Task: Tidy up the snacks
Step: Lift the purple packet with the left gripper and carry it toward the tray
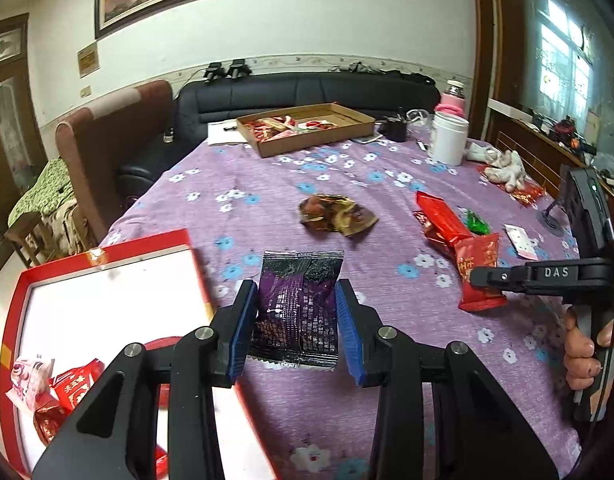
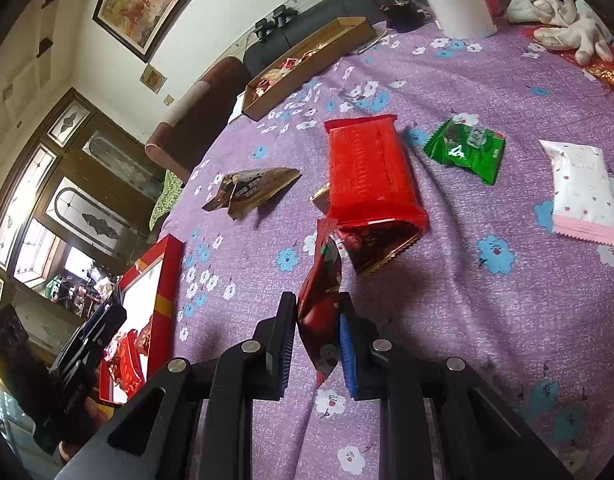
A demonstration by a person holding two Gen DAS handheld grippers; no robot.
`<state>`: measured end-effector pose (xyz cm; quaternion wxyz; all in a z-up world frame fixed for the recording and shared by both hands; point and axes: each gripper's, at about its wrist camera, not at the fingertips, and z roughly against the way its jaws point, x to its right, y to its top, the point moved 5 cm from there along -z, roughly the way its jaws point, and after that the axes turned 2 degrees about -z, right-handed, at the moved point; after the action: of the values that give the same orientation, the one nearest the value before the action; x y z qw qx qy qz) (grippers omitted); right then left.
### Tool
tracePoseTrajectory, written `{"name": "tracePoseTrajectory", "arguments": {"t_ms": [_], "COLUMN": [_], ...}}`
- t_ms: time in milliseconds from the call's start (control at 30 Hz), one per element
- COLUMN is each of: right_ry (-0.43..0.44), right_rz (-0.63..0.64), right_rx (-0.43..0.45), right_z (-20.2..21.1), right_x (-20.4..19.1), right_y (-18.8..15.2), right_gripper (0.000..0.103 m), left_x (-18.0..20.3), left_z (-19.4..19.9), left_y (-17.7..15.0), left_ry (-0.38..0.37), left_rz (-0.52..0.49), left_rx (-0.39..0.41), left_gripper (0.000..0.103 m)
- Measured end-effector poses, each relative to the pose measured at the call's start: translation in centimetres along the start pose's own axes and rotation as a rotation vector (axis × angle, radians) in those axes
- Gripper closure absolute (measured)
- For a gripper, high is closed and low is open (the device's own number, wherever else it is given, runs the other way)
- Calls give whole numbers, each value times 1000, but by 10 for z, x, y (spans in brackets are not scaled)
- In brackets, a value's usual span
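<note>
My left gripper is shut on a purple snack packet and holds it above the table edge, beside a red box with a white inside and several red snacks. My right gripper is shut on a small red snack packet, held on edge above the purple flowered cloth. The right gripper also shows in the left wrist view, over a red packet. The red box shows in the right wrist view at left.
Loose on the cloth: a large red packet, a brown packet, a green packet, a white-pink packet. A cardboard tray with snacks, a white jar and gloves stand at the far side.
</note>
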<state>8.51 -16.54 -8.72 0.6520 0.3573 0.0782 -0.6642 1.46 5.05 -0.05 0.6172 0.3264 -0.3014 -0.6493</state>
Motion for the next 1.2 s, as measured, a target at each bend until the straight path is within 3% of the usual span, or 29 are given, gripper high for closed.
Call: {"name": "tracePoseTrajectory", "arguments": {"t_ms": [500,567,667,800,900,1000,1067,1200], "right_ry": [145,152,74,43,-29,-35,-68,-79], "right_rz": [63,32,23,4,53,60,66,86], "right_rx": [38,30,87,75,87,54,53,63], "right_z": [-7,-11,-4,-6,-9,-15,-19,-26], "right_x": [-59,-59,-53,-45,-49,-48,-46,-44], "right_y": [-28,-31,-27,-25,-25,-27,-28,-27], "right_gripper": [83,89,89,85,84,80,68,68], "left_x": [-44,-52,-61,-63,-61,-57,-53,-45], "left_z": [20,21,28,32,31,29,28,25], "left_y": [-3,-2,-1,-5,-8,-8,-8,-10], "left_ry": [-2,-11,-1,0,-12,-12,-24,-38], "left_rz": [83,106,114,109,114,108,103,86], "left_rx": [35,20,39,44,38,39,35,24], "left_gripper": [66,66,66,66,66,66,66,66]}}
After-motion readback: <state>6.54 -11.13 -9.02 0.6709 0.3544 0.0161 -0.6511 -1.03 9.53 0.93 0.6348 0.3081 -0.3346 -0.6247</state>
